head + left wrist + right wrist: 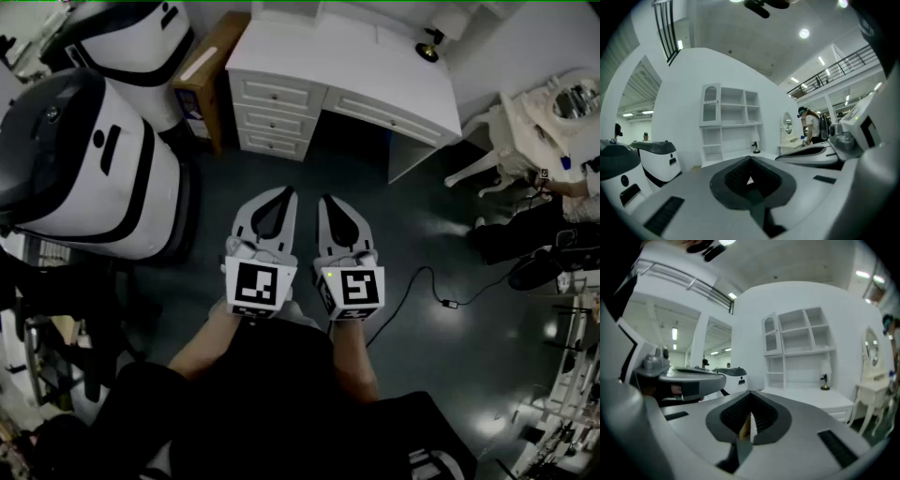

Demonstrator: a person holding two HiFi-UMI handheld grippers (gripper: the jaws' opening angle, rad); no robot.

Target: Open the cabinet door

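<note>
**Closing the gap: both grippers are waiting shut and empty, well short of the door**

The cabinet door (710, 104), arched and glazed, is sitting apparently closed at the upper left corner of the white shelf unit (736, 123). The shelf unit is standing along the back edge of the desk (342, 58). The left gripper (284, 193) and the right gripper (327, 200) are hovering side by side over the dark floor (281, 173), well apart from the desk. Each has its jaws pressed together and is holding nothing. The person is likely needing to step closer, lift one gripper to the door's free edge and part the jaws only there. Its handle is too small to make out.
</note>
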